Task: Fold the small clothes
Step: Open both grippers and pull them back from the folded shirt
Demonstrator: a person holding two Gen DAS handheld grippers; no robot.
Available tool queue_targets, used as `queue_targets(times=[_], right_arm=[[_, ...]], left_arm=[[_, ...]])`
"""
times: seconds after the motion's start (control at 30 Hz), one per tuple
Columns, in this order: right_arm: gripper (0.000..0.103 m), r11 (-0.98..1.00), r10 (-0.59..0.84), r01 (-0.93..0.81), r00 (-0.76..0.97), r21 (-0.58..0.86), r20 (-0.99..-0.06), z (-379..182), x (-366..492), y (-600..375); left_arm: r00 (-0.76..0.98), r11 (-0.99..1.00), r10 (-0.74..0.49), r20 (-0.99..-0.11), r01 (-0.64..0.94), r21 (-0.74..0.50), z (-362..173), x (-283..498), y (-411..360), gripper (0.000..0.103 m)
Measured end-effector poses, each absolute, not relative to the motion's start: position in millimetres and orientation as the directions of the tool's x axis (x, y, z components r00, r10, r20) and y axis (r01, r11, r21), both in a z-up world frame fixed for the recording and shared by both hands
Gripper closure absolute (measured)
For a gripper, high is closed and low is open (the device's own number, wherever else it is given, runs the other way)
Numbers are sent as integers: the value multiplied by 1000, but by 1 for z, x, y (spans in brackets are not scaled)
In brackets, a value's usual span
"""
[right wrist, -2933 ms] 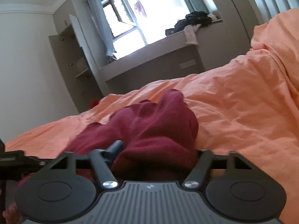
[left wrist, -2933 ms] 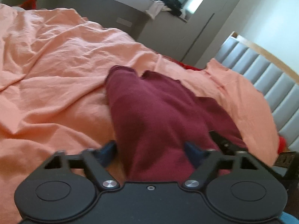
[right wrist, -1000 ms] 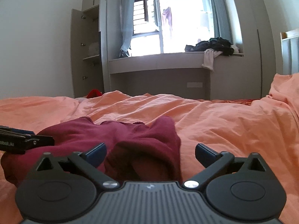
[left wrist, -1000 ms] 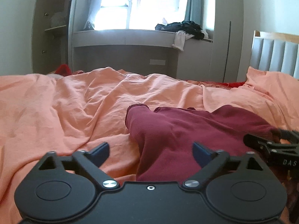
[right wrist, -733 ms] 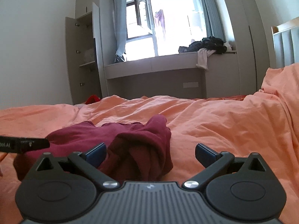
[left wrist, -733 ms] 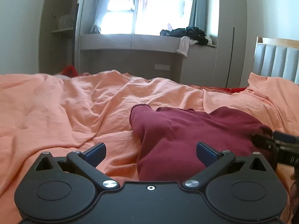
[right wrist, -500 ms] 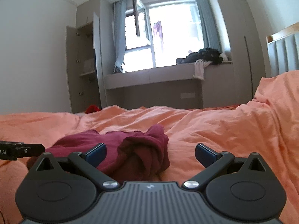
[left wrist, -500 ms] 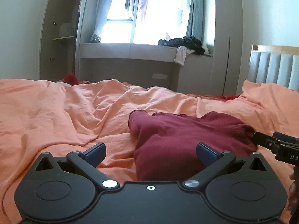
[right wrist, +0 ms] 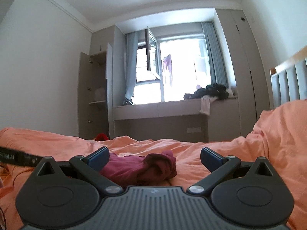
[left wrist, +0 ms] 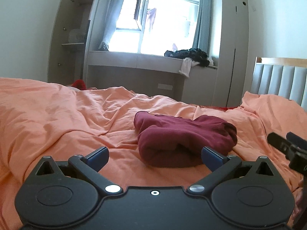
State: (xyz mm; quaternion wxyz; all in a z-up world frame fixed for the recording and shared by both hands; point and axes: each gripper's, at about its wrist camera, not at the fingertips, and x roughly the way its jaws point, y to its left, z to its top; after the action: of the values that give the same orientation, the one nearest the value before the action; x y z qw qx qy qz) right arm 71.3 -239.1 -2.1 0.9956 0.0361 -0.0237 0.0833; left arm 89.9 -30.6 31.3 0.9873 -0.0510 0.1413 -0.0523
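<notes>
A folded maroon garment (left wrist: pixel 182 138) lies in a bundle on the orange bed cover (left wrist: pixel 57 118). It also shows in the right wrist view (right wrist: pixel 142 167), small and low. My left gripper (left wrist: pixel 154 158) is open and empty, just short of the garment's near edge. My right gripper (right wrist: pixel 154 158) is open and empty, behind the garment and tilted up toward the window. The right gripper's body shows at the right edge of the left wrist view (left wrist: pixel 287 147). The left gripper's body shows at the left edge of the right wrist view (right wrist: pixel 17 158).
The rumpled orange cover fills the bed. A padded grey headboard (left wrist: pixel 280 80) stands at the right. A window ledge (left wrist: pixel 153 61) with a pile of dark clothes (left wrist: pixel 191 54) runs along the far wall. An open cupboard (left wrist: pixel 73 44) stands at the far left.
Both grippers let go of the maroon garment, opened, and pulled back from it. The garment now lies farther away on the cover. The right wrist view has tilted upward.
</notes>
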Motion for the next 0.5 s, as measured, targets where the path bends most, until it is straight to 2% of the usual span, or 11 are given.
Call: queue_targets(times=[0.3, 0.5], right_arm=[[0, 984, 170, -170, 985, 56, 13, -14, 32, -234], [0, 985, 154, -154, 988, 83, 7, -21, 13, -238]], left_arm=[[956, 991, -101, -275, 72, -114, 22, 43, -29, 1], [955, 996, -77, -286, 59, -71, 10, 28, -33, 1]])
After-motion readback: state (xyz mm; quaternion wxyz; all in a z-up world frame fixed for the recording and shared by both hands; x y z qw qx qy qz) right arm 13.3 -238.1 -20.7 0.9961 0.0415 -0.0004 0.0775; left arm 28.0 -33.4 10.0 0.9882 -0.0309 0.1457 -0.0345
